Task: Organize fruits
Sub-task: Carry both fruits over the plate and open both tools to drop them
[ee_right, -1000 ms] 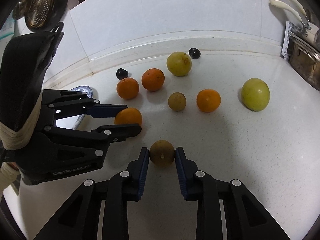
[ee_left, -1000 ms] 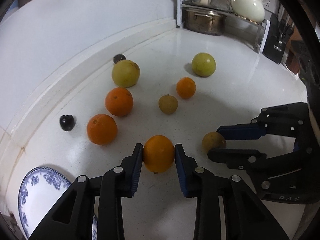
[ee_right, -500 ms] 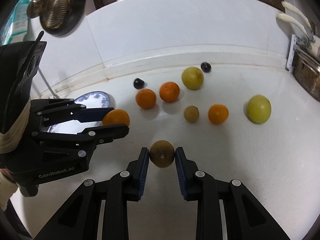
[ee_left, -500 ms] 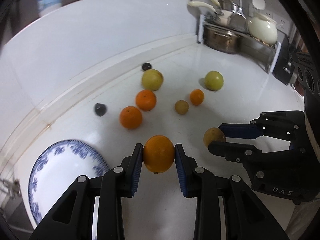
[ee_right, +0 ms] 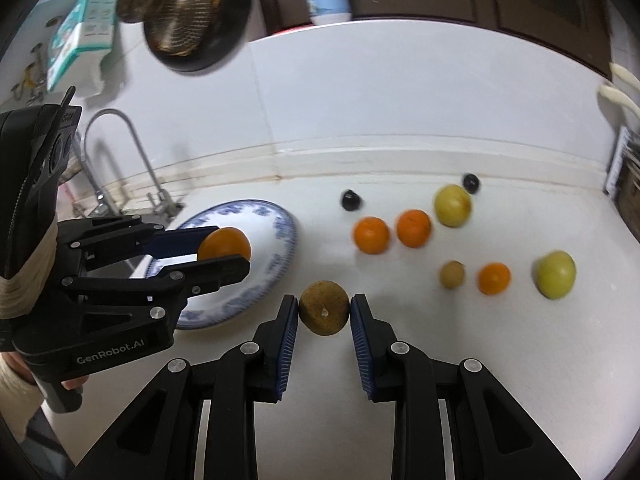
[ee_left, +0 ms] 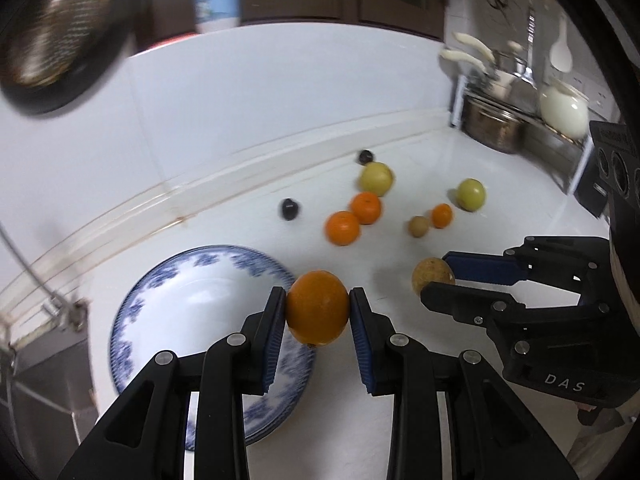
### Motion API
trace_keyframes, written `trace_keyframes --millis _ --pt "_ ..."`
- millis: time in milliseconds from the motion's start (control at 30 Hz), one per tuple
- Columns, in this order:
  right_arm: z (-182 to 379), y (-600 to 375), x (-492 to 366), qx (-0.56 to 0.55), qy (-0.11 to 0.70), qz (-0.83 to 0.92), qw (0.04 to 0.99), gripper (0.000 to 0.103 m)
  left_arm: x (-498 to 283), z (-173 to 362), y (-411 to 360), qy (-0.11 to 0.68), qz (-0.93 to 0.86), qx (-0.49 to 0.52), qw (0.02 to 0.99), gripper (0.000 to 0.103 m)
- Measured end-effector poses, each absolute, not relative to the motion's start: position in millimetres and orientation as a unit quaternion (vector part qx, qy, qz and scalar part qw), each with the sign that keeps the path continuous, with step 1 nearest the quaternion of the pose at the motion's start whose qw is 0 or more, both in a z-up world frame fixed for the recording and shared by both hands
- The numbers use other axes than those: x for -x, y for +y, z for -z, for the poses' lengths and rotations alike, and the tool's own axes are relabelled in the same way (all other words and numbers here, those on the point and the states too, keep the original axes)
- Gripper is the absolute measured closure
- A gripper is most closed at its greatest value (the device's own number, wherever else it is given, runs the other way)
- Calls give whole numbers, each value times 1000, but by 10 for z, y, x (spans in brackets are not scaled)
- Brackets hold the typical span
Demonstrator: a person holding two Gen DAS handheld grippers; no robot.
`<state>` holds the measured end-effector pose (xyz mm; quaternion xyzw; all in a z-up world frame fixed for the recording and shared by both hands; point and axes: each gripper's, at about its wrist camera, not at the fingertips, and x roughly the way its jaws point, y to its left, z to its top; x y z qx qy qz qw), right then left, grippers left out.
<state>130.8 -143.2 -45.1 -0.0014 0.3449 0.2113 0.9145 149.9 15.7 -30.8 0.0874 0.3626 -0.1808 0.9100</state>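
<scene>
My left gripper is shut on an orange and holds it above the right rim of a blue-and-white plate. It also shows in the right wrist view, with the orange over the plate. My right gripper is shut on a small brown fruit, lifted just right of the plate; the left wrist view shows that gripper and fruit too. Several oranges, yellow-green fruits and two dark plums lie on the white counter.
A sink with a tap lies left of the plate. A rack with a steel pot and a white kettle stands at the far right. A dark pan hangs on the wall.
Both grippers have lifted and moved left with their fruits. The orange now hangs over the plate's rim, and the brown fruit is beside the plate.
</scene>
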Motion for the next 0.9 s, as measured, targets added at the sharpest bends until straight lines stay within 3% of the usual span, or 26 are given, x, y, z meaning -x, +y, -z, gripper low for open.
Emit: trace_keyframes --millis 900 --pt "768 -411 -1661 64 380 -313 868 75 -1436 842 1042 419 83 -26 904 71"
